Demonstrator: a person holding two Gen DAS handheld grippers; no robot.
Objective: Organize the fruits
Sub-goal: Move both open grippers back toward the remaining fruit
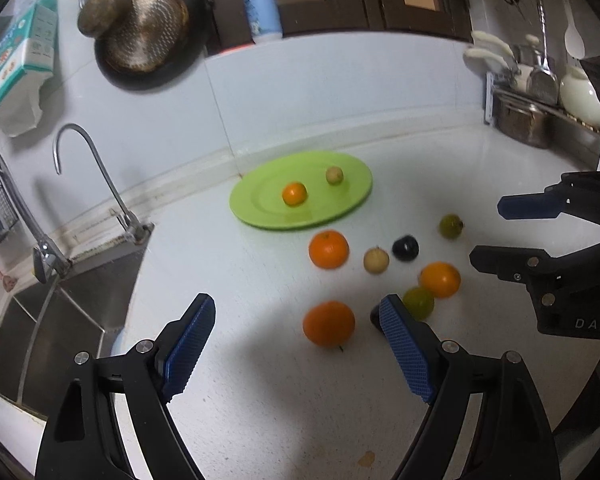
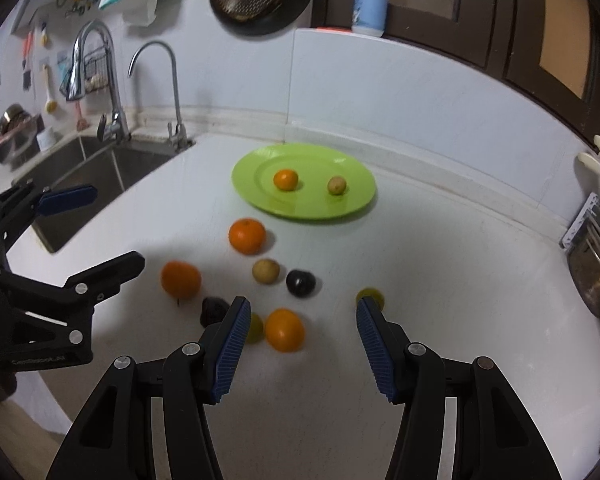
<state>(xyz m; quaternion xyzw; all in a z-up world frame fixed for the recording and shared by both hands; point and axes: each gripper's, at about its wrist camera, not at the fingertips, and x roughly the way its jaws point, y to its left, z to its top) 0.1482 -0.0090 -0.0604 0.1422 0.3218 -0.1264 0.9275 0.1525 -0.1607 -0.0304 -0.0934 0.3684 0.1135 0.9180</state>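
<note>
Left gripper (image 1: 296, 320): fingers spread wide, nothing between the pads, above the bench (image 1: 260, 400) near its front edge, an orange (image 1: 329, 323) lying beyond the gap.

Right gripper (image 2: 300, 316): fingers spread, pinching nothing, another orange (image 2: 285, 329) on the bench just ahead of them.

Loose fruit, mid-bench: a third orange (image 2: 247, 236), a tan fruit (image 2: 266, 271), two dark fruits (image 2: 301, 283), two yellow-green fruits (image 1: 450, 226).

Green plate (image 2: 340, 208), toward the back edge by the wall: holds a small orange (image 2: 285, 180) and a small tan fruit (image 2: 337, 185), apart.

Sink (image 2: 100, 160): at the bench's left end.
</note>
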